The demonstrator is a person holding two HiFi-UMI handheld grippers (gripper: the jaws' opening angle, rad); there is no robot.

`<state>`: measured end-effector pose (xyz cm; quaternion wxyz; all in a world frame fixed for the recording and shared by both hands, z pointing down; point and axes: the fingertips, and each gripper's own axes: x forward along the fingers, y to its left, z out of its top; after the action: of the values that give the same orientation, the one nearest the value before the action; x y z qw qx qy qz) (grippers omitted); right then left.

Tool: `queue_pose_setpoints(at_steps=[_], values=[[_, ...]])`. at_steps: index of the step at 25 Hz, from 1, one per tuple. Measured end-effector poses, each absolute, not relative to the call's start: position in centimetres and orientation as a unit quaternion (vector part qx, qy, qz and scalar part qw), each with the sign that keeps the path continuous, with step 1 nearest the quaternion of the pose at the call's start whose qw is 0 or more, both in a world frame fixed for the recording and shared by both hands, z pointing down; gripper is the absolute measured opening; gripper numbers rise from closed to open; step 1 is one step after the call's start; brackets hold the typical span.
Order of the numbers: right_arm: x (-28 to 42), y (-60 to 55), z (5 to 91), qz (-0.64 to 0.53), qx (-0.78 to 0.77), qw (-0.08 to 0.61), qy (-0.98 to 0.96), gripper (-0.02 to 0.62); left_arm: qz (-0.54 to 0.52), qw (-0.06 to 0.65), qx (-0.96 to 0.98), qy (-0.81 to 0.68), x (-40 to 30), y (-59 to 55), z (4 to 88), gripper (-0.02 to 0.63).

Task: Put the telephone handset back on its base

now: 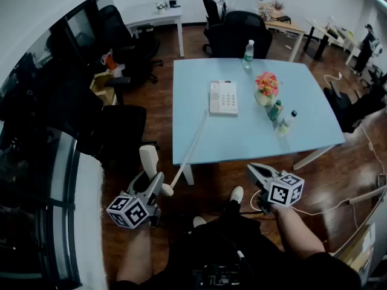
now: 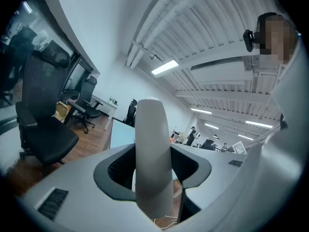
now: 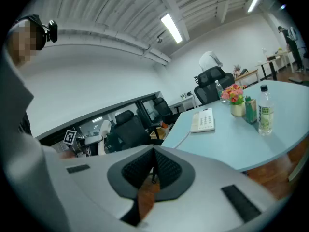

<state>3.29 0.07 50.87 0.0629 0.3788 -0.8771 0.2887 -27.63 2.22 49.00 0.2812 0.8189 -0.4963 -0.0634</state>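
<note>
head view: your left gripper (image 1: 156, 185) clamps the handset (image 1: 149, 161), right gripper (image 1: 253, 170) closed empty. line it over the base (image 1: 223, 97), cord (image 1: 190, 150) slack.

No word or number clear enough to read. Black-and-white square marks on cubes of left gripper (image 1: 156, 180) and right gripper (image 1: 253, 173): no letters. Phone base (image 1: 223, 97) keys too small. Bottle (image 3: 263, 111) label blurry.

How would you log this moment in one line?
left hand-held gripper: shut on handset, clear of table | right hand-held gripper: shut, empty | base: on table, handset off | cord: base to handset
</note>
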Motion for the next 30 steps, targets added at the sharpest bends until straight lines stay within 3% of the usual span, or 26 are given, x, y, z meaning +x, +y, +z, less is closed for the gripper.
queue_pose_setpoints(at_steps=[30], values=[[4.2, 0.7, 52.0, 0.292, 0.385, 0.061, -0.874, 0.018, -0.051, 0.287, 0.827, -0.481, -26.6, 2.1, 49.2, 0.215]])
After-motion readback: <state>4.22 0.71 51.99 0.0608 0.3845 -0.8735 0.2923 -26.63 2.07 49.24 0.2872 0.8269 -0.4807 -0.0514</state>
